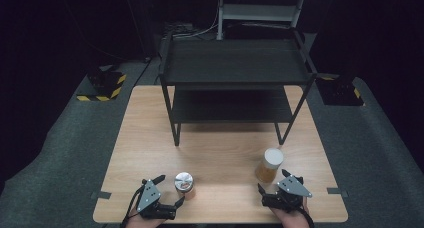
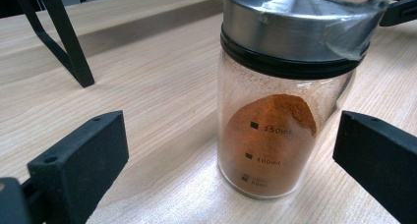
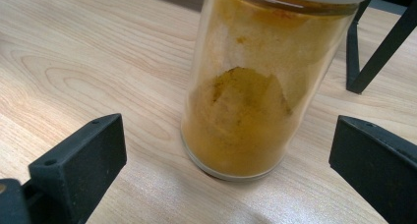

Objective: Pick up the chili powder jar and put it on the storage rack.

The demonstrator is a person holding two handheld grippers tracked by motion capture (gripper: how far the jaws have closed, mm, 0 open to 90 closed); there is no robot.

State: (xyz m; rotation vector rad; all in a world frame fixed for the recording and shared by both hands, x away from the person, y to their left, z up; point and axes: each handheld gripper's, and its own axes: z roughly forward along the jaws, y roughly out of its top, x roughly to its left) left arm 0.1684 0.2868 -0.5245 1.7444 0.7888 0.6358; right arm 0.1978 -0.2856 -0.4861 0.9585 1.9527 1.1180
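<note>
While both hands rest at the near edge of the pale wooden table (image 1: 150, 138), each black two-jaw gripper has its jaws spread wide and clamps nothing. The left gripper (image 1: 169, 189) sits near the left corner, with the short glass jar of reddish-brown powder under a silver metal lid (image 1: 184, 185) standing upright just to its right; seen from the left gripper view, that jar (image 2: 282, 111) stands between the spread jaws, with bare wood showing on either side of the glass. The right gripper (image 1: 272, 181) lies by the near right edge, and the taller glass jar of yellow-orange powder with a white lid (image 1: 269, 165) stands upright just beyond it; from the right gripper view this jar (image 3: 255, 91) also stands in the gap without contact.

Open tabletop stretches between the two jars, which are well apart. On the far half stands a black metal two-tier shelf rack (image 1: 235, 68), its front legs planted about mid-table, leaving a clear band of wood between them and the jars. Grey carpet (image 1: 60, 158) surrounds the table.
</note>
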